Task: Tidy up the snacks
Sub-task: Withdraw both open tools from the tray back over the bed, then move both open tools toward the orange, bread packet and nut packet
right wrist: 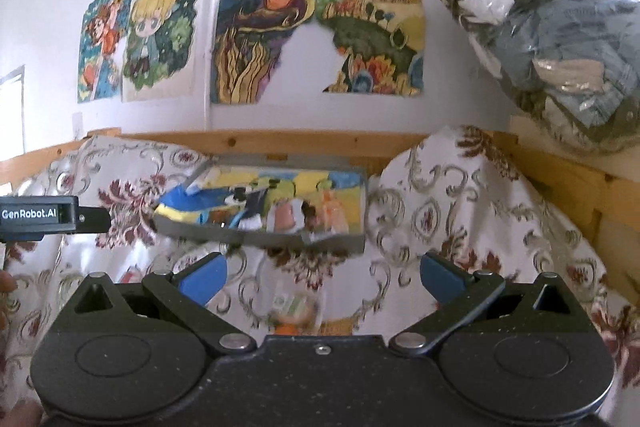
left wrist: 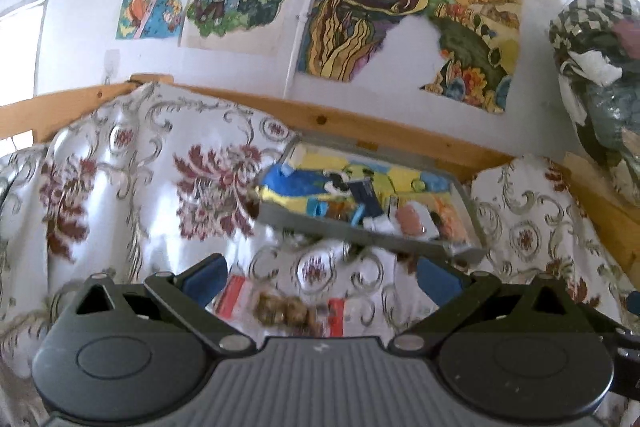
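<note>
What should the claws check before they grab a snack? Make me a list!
1. Left claw open: ok.
2. Right claw open: ok.
3. Red-and-clear snack packet lies between the left claw's fingers: ok, though blurred.
4. Small snack with orange lies below the right claw: ok, blurred.
5. Grey tray free to take snacks: cannot tell; it mirrors the wall pictures.
6. Flowered cloth lying flat: not ok, it is rumpled.
</note>
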`<action>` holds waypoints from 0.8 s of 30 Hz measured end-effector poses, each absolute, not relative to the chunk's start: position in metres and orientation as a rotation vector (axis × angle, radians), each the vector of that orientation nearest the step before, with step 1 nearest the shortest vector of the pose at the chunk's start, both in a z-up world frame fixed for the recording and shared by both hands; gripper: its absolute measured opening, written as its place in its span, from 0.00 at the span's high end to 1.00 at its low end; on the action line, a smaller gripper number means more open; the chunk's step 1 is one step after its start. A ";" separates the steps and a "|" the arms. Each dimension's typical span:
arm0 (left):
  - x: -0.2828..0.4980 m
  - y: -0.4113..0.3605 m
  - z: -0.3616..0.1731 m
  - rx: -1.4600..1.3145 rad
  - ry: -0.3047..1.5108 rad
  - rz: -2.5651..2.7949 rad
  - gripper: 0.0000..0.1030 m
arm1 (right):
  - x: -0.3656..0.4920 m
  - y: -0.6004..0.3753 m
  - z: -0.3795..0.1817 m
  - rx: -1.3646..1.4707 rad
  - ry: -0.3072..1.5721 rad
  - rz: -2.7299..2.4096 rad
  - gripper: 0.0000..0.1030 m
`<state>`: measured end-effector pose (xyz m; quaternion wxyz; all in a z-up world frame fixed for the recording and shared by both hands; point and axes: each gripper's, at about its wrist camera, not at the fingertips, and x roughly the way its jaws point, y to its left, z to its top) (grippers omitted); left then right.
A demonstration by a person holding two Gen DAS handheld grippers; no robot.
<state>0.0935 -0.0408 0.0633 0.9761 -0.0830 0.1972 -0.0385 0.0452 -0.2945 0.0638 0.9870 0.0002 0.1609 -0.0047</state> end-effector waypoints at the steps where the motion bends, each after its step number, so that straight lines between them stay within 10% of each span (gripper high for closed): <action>1: 0.090 -0.040 0.060 -0.168 0.404 -0.077 0.00 | 0.043 -0.294 0.062 0.002 0.335 -0.007 0.01; 24: 0.060 -0.031 0.007 -0.059 0.596 -0.035 0.00 | 0.045 -0.276 0.016 -0.032 0.613 0.010 0.01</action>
